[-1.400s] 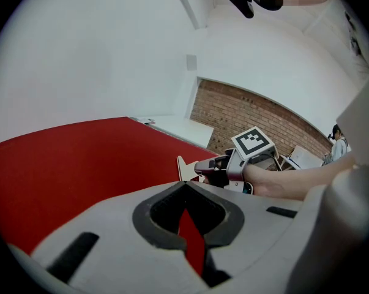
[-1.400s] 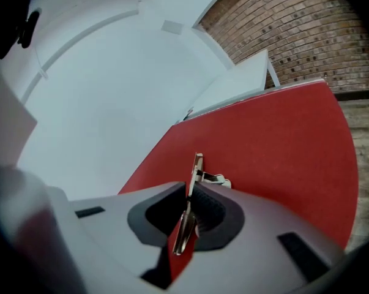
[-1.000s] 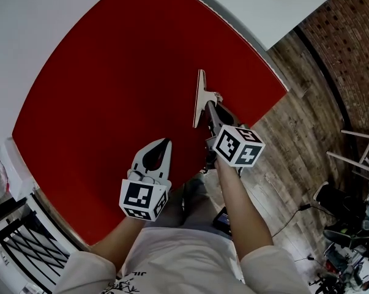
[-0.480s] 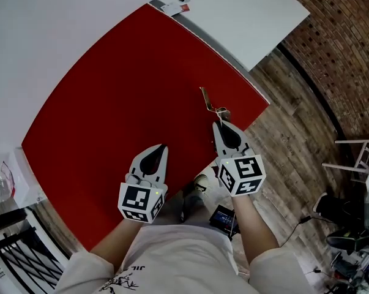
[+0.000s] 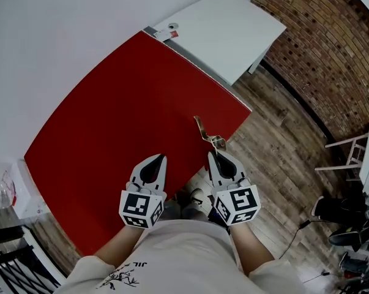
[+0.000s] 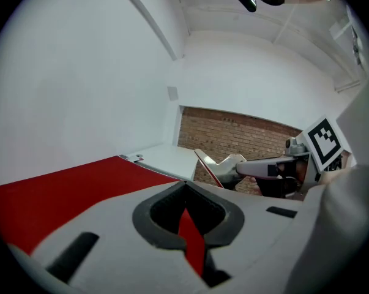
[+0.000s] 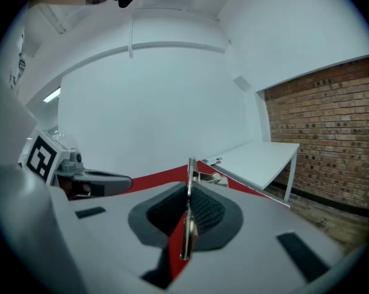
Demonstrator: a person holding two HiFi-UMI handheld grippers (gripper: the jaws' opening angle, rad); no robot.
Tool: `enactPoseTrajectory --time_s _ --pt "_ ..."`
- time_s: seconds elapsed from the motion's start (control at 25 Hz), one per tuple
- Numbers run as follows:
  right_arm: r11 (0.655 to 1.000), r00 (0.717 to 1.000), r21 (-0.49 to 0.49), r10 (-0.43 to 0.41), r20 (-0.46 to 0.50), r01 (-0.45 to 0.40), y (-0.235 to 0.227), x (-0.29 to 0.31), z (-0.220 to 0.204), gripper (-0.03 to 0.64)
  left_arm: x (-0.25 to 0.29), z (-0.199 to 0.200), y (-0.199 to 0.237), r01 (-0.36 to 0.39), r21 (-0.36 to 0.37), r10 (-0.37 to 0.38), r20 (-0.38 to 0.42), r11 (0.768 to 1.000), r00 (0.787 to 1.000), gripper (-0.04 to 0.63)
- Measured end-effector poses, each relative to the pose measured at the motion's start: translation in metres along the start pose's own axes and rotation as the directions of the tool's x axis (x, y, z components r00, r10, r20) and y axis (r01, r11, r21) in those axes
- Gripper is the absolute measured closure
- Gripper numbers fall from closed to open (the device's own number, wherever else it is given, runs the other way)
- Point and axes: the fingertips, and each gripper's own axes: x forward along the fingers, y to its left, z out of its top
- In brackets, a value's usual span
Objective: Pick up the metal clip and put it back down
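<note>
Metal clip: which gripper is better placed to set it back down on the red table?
Right. The right gripper is already shut on the metal clip, holding it by the red table's near edge. The left gripper is shut and empty beside it.

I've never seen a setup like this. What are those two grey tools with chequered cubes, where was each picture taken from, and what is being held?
No robot here: a person holds two hand-held grippers, each with two jaws; the chequered cubes are part of them. One picture comes from a camera on the person's head, looking down on a red table. The other two come from cameras riding on each gripper, looking along its jaws. The right gripper is shut on a metal clip near the table's edge. The left gripper is shut and empty.
</note>
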Motion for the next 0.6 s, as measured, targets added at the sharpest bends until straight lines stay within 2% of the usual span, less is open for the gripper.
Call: enactPoseTrajectory --time_s 0.32,0.6 --pt "1.0 1.0 0.025 -0.014 0.028 0.014 0.02 -0.037 0.006 0.598 -0.02 0.018 -0.023 0.026 0.02 -0.027 0.043 0.999 0.999 0.591" --pt "1.0 0.999 0.009 0.008 0.044 -0.008 0.037 -0.047 0.011 0.598 -0.031 0.023 -0.026 0.025 -0.011 -0.024 0.068 1.0 0.997 0.591"
